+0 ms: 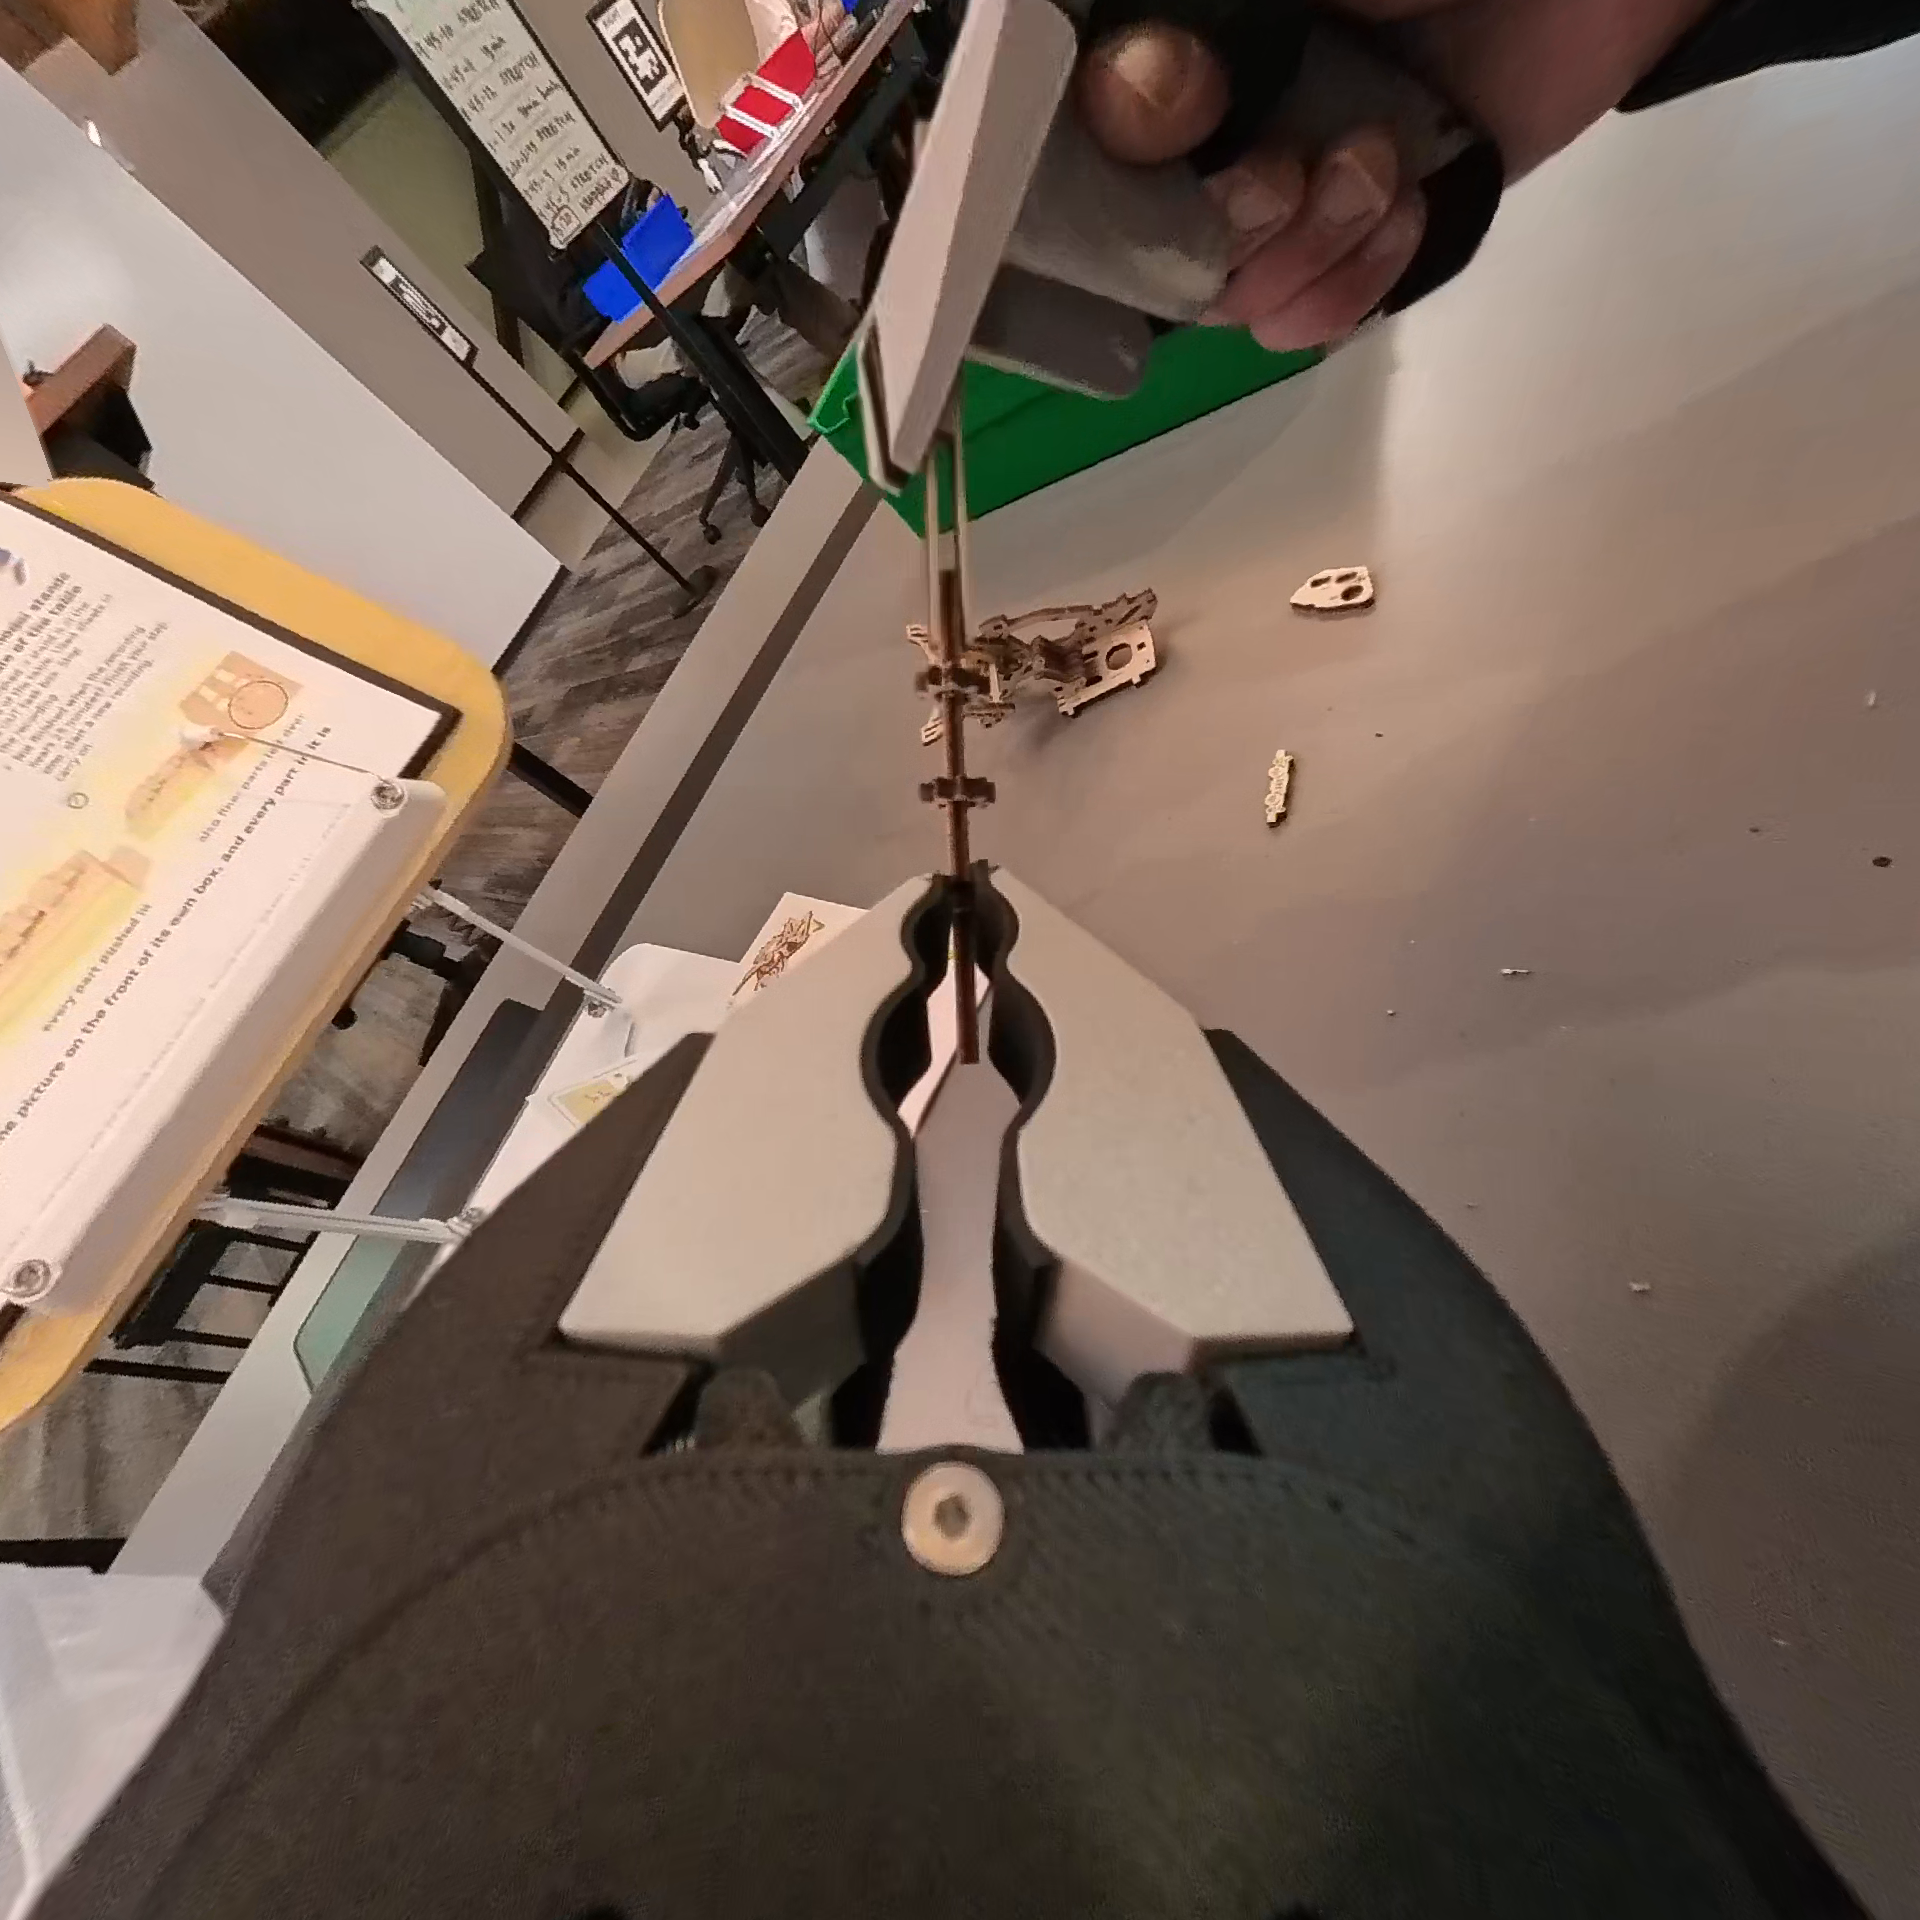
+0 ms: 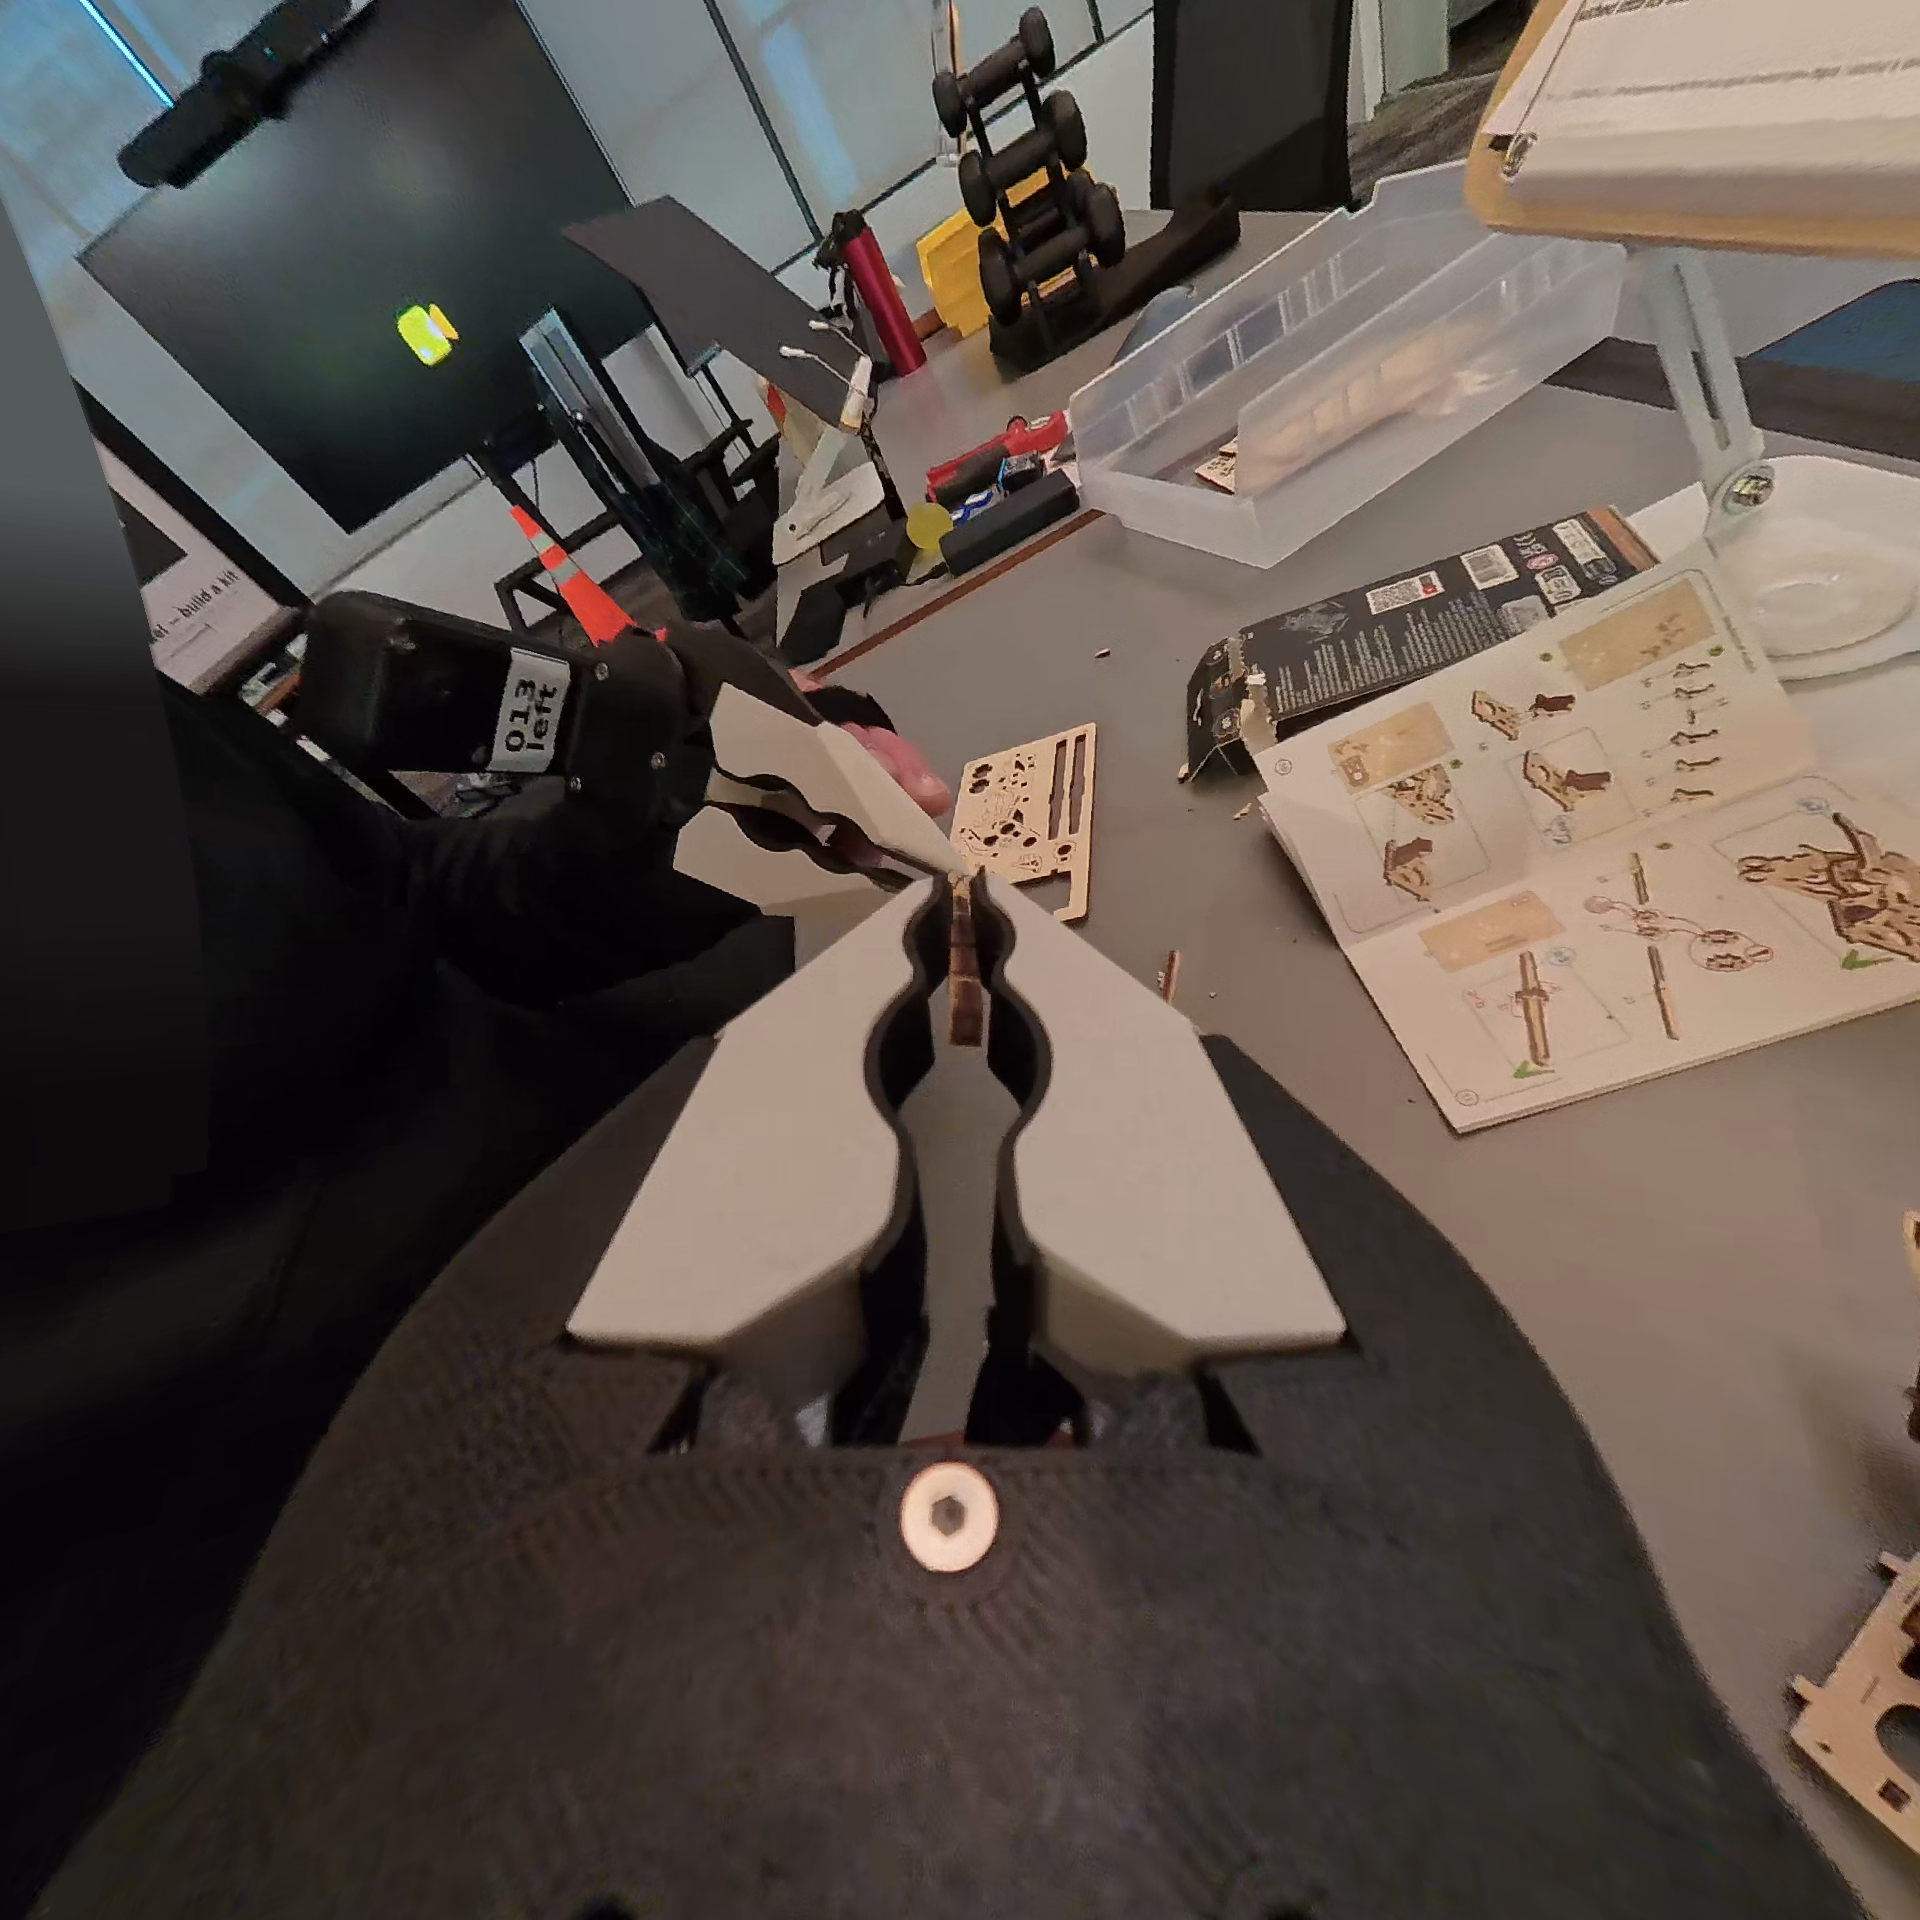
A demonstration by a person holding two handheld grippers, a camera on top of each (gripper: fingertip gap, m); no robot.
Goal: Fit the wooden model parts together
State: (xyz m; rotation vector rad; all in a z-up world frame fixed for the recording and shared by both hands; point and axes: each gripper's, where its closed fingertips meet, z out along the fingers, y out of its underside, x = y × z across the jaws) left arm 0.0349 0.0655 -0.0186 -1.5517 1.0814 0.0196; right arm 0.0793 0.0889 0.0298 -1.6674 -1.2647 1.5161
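Wooden stick (image 1: 954, 748) with small cross pieces, up over the bench (image 1: 1558, 831), pinched at both ends: left gripper (image 1: 958, 883) jaws tight below, right gripper (image 1: 940, 468) jaws tight above. Could snap if bent or twisted.

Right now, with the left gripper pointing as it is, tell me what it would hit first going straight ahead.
Probably the right gripper: both hold the same wooden stick, end to end. The left gripper would meet its tips first; depth is uncertain.

Pale grey wavy-edged claw (image 1: 961, 883) fingers on black textured body, one silver screw.
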